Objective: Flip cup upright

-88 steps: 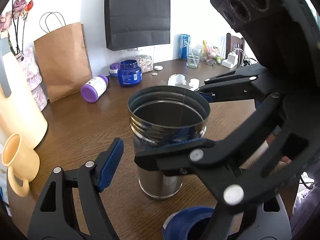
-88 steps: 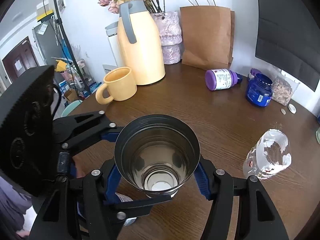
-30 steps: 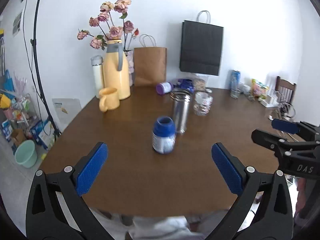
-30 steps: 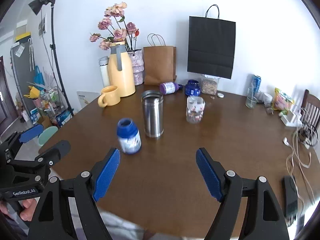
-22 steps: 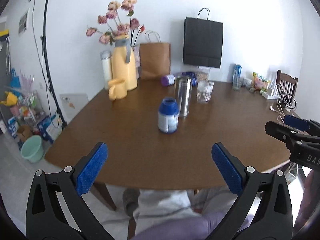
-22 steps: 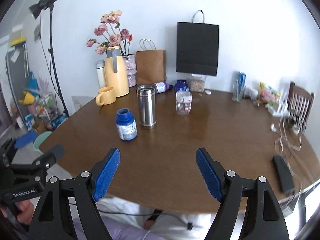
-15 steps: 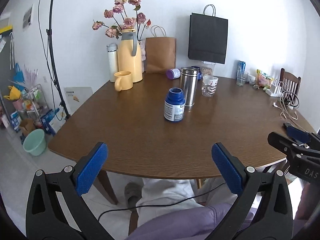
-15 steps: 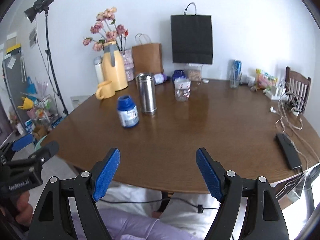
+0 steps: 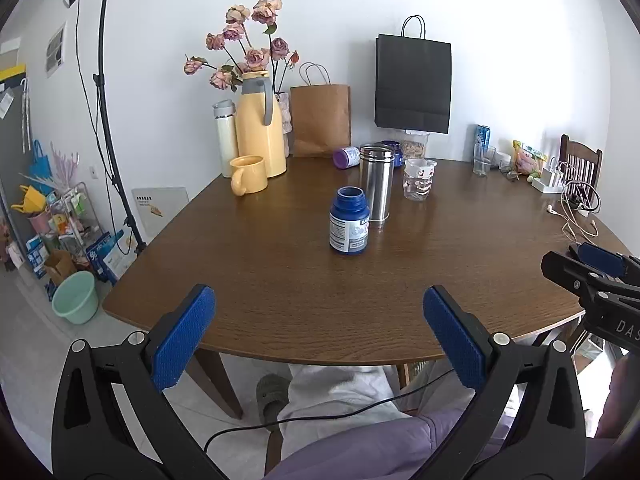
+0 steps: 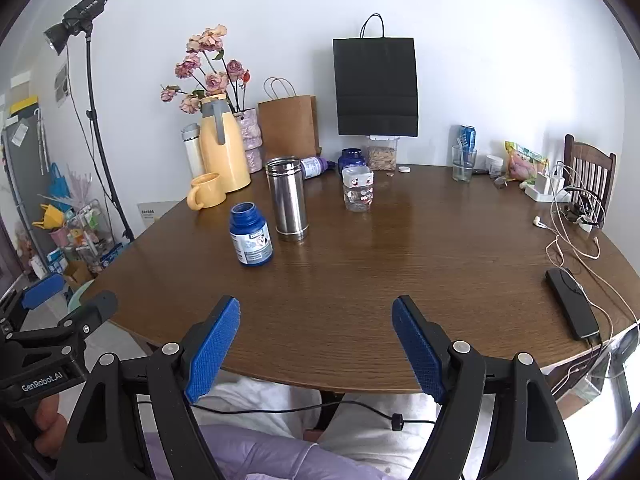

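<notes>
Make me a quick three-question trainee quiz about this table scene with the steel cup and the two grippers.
1. True or false: the steel cup stands with its opening up.
2. Which is nearer the camera: A, blue bottle, or B, yellow mug?
3. Fill in: both the left gripper and right gripper are ____.

Key: 1 true; 2 A; 3 open, holding nothing.

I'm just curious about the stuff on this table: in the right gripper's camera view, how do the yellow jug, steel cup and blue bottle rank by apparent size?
1. yellow jug, though farthest away
2. steel cup
3. blue bottle, though nearest the camera
</notes>
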`<state>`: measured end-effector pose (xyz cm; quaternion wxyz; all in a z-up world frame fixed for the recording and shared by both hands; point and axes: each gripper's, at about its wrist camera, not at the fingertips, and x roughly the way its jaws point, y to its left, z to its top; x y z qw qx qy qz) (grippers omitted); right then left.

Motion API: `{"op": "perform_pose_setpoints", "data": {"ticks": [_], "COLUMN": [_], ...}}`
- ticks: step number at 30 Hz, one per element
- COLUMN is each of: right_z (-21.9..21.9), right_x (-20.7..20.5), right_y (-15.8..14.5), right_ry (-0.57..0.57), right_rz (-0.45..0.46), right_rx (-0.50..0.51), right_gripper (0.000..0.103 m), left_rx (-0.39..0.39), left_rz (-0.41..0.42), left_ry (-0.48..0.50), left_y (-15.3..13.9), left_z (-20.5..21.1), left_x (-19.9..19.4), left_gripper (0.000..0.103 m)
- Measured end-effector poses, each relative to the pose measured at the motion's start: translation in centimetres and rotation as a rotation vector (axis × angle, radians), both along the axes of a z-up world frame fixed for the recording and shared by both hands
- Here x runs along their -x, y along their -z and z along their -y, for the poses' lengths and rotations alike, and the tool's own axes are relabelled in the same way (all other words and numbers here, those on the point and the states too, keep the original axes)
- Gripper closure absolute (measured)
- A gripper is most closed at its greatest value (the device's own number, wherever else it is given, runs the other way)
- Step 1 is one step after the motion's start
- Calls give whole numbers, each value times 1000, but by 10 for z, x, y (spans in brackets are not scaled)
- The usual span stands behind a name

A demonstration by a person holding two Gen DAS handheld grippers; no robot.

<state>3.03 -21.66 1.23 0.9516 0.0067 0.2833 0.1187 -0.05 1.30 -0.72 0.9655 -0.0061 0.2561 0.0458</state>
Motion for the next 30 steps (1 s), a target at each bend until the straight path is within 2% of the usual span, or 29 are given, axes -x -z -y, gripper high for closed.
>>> {"op": "perform_pose_setpoints", "data": {"ticks": [9, 30], "right_z": [2, 0], "right_x": [2, 4], "right_y": [0, 1], "right_ry": [2, -5], "right_rz": [0, 3], "right_rx": [-4, -8], "right_gripper": [21, 21], "left_rx": [-20, -19], "left_rz": [22, 14], "left_ry": [-1, 4], "left_y": [-2, -1], "left_z": [2, 0], "left_x": [3, 2], "left_gripper": [0, 0]}}
